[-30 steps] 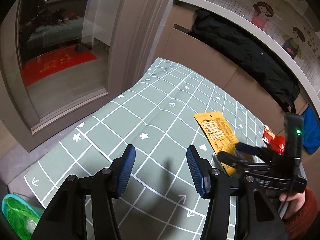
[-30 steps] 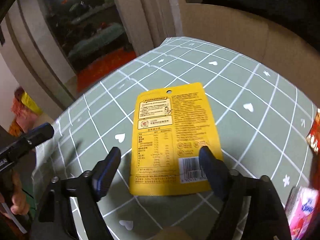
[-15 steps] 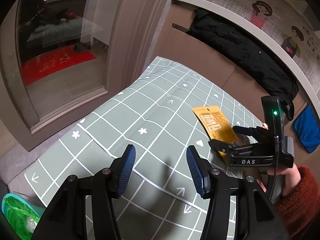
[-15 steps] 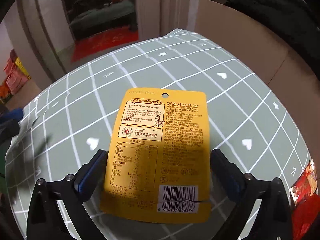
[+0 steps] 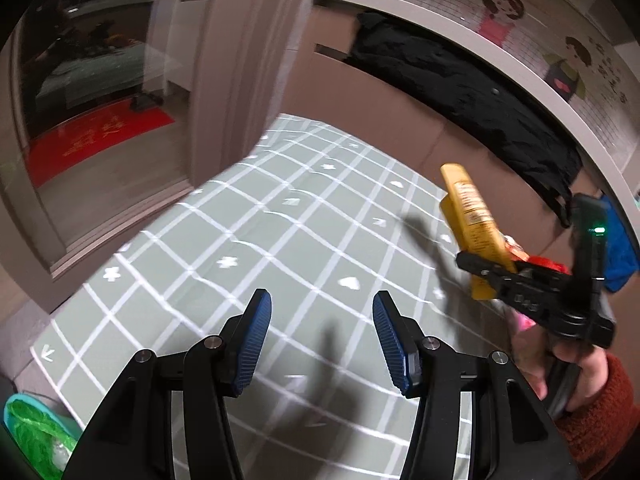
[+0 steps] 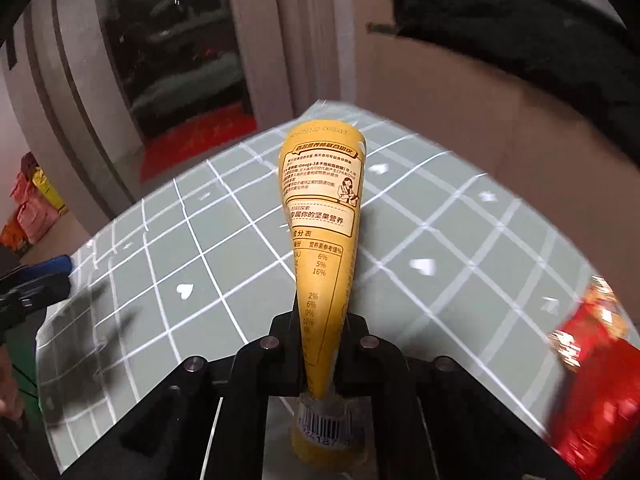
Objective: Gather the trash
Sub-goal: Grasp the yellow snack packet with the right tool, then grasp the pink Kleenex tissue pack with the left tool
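We are pinching the yellow pouch (image 6: pixel 320 240) in our right tool (image 6: pixel 320 364), holding it squeezed and lifted above the green counter (image 6: pixel 460 240). Our left tool (image 5: pixel 322 340) is hanging released over it. A red wrapper (image 6: pixel 596 392) is lying nearby.

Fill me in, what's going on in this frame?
A person is clearing trash off a green grid-patterned mat with two handheld grippers. The right gripper is shut on a yellow snack packet, pinched near its barcode end and lifted off the mat. The left gripper is open and empty, above the mat. A red wrapper lies on the mat to the right, not yet collected. A bin with a green liner sits at the lower left of the left wrist view.
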The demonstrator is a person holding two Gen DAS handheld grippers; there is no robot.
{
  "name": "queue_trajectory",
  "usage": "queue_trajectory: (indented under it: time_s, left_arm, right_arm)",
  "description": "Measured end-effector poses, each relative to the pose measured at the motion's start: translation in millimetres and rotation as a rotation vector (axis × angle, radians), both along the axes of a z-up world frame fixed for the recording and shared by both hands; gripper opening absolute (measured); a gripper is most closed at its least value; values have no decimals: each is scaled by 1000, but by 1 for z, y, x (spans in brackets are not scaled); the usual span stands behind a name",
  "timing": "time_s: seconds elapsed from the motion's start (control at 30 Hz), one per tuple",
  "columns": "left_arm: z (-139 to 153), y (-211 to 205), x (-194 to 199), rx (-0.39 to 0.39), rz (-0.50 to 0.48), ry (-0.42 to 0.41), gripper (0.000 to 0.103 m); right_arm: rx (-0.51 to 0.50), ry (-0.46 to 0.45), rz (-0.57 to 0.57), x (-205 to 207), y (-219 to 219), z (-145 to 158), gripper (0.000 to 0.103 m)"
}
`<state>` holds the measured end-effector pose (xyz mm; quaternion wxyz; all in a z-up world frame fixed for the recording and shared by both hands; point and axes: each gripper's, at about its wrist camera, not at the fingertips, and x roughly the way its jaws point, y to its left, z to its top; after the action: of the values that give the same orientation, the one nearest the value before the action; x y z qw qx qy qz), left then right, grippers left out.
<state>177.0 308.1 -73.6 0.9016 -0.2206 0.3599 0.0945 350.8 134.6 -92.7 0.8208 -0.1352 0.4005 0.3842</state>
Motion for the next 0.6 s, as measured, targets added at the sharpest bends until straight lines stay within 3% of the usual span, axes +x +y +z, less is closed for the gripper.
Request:
queue_trajectory:
  time_s: [0.37, 0.5, 0.6]
  left_arm:
    - [8, -123, 52, -55, -274, 2, 54]
    - [8, -178, 71, -75, -361, 13, 54]
    - [6, -220, 87, -32, -409, 42, 54]
  right_arm:
    - [127, -107, -216, -31, -164, 85, 8]
    - [116, -177, -302, -46, -215, 93, 8]
    - [97, -195, -339, -54, -240, 85, 8]
